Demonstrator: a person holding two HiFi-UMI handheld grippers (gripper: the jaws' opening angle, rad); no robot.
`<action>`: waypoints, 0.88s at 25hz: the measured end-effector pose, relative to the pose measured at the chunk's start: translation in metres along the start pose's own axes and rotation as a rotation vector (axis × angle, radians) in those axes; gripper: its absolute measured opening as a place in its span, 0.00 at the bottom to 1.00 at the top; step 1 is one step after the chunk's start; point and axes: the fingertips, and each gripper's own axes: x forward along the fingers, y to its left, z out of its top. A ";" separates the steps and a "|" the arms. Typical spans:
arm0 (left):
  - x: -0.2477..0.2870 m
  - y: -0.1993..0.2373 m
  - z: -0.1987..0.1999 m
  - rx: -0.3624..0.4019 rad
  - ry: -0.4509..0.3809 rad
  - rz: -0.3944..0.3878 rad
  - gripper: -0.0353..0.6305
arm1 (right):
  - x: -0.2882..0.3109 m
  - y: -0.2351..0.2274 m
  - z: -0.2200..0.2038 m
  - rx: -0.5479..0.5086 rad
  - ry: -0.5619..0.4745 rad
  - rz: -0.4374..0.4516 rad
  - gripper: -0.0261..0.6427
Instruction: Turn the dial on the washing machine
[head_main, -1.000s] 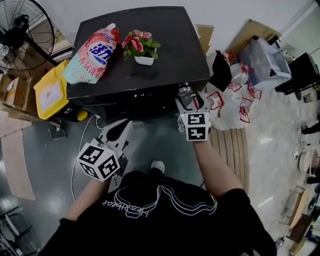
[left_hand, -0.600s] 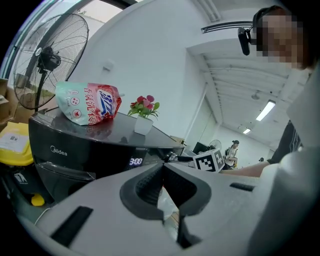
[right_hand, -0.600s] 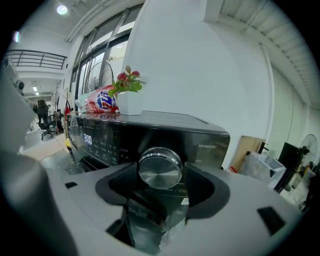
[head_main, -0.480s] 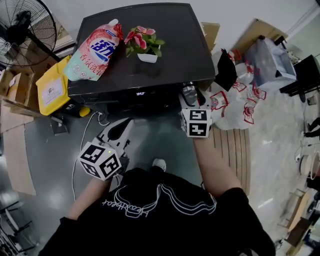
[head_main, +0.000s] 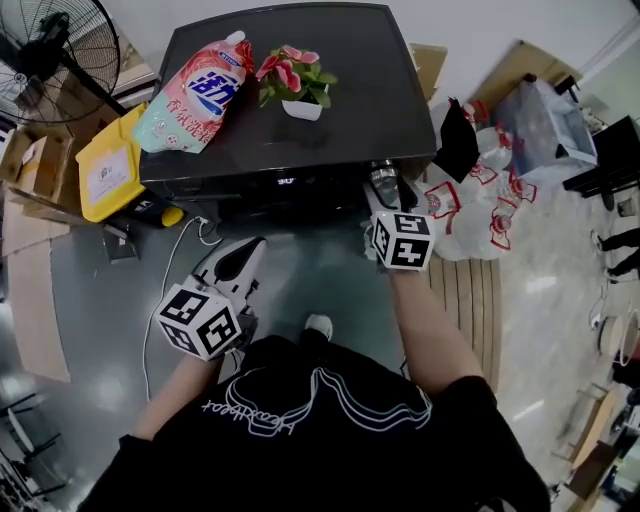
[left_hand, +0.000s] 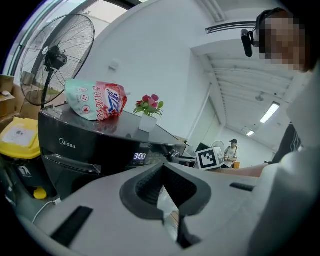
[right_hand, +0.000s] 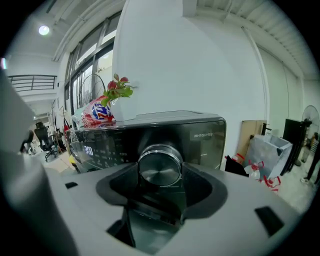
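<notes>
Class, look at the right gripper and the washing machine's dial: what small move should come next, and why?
Probably roll the right gripper about its own axis to turn the dial. Its jaws have just been closing with the dial between them, and they now seem to clamp its rim on both sides.

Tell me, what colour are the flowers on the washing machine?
The flowers are pink and red, with green leaves. The head view shows them best.

Place: open office-like work hall, not a home.
Signs: tall windows (right_hand: 92, 65), ceiling strip light (left_hand: 269, 112), office chair (right_hand: 48, 136), bare grey floor (head_main: 110, 320).
Clutter: washer (head_main: 330, 100) amid cardboard boxes (head_main: 30, 170), fan (head_main: 45, 45), bags (head_main: 470, 200).
</notes>
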 end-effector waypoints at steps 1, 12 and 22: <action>-0.001 0.000 0.000 -0.002 -0.001 0.002 0.06 | 0.000 0.000 0.000 0.019 -0.001 0.007 0.46; 0.001 -0.006 0.001 -0.013 0.001 -0.002 0.06 | 0.000 -0.002 -0.002 0.275 -0.021 0.097 0.46; 0.006 -0.011 0.000 -0.007 0.009 -0.020 0.06 | 0.002 -0.005 -0.004 0.448 -0.038 0.158 0.46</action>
